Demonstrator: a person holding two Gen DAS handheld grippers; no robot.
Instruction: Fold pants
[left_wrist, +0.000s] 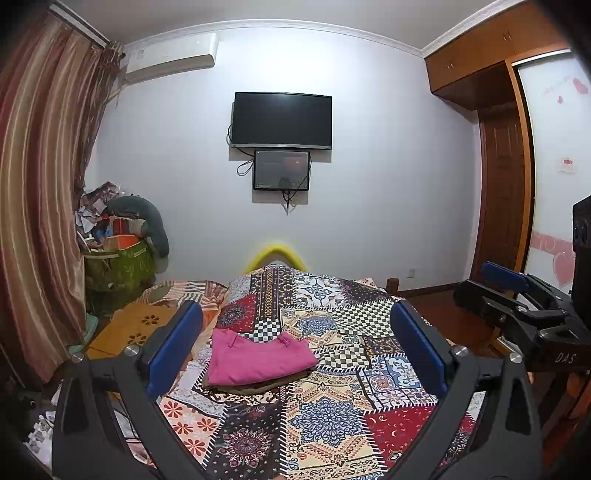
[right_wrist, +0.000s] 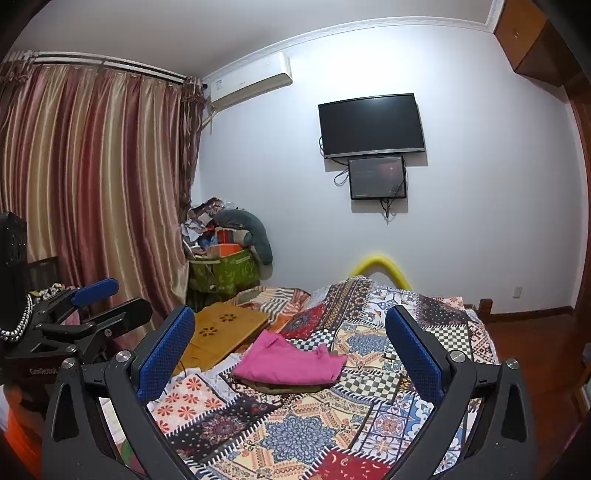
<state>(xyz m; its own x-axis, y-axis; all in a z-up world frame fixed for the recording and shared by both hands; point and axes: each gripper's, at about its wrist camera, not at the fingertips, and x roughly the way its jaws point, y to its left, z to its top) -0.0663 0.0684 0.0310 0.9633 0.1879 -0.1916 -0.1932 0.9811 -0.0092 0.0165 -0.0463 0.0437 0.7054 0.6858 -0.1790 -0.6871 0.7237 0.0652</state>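
White letters "DAS" stood on the black body of the right gripper (left_wrist: 506, 291), seen at the edge of the left wrist view. A partly cut-off pale marking on the left gripper (right_wrist: 107, 295) body, a red wall sign (left_wrist: 567, 164) and the TV (left_wrist: 281, 121) brand were too small to read.

Both the left gripper (left_wrist: 295, 350) and right gripper (right_wrist: 291, 350) have black frames, silver screws, and blue textured pads on their fingers (left_wrist: 177, 343)
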